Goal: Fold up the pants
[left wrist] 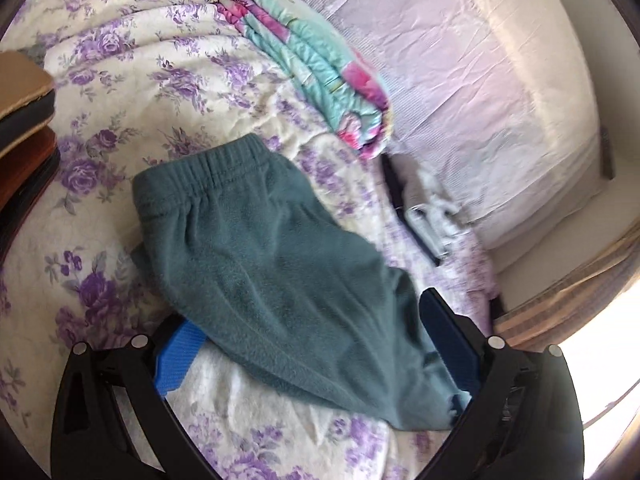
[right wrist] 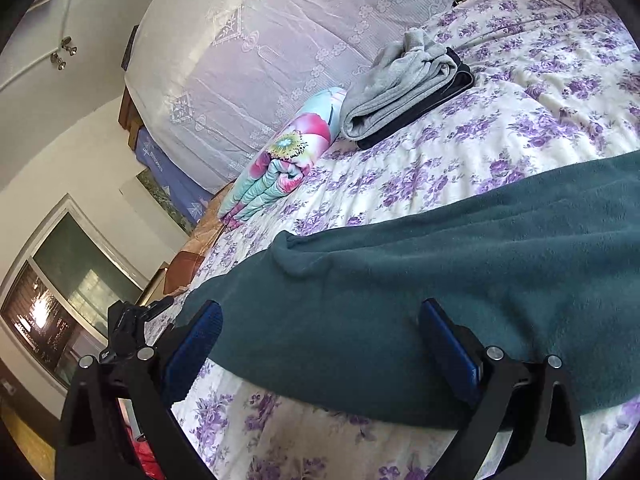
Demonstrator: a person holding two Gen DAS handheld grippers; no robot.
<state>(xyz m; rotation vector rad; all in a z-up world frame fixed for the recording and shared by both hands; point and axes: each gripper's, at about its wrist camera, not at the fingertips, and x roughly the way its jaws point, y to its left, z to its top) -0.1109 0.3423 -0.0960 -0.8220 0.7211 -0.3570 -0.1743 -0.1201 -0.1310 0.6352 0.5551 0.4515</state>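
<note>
- The teal fleece pants [left wrist: 256, 248] lie on the bed's purple-flowered bedspread [left wrist: 132, 80], already doubled over by the look of them, with the elastic waistband [left wrist: 200, 168] at about 11 o'clock in the left wrist view.
- The left tongs [left wrist: 316, 356] stand spread, blue pads on either side of the pants' near end; the cloth lies between them, but nothing is pinched.
- The right tongs [right wrist: 320, 344] are spread too, straddling the near edge of the pants [right wrist: 420, 288], whose fabric runs off toward 3 o'clock.
- My guess is that both tongs sit at the edge to take hold for the next fold.
- A rolled flowered blanket [right wrist: 280, 160] lies at 11 o'clock in the right view, and folded grey and dark garments [right wrist: 404, 92] at 12 o'clock, well apart from the pants, probably to leave room for folding.
- Soft fleece may slip or bunch unless gripped deep.
</note>
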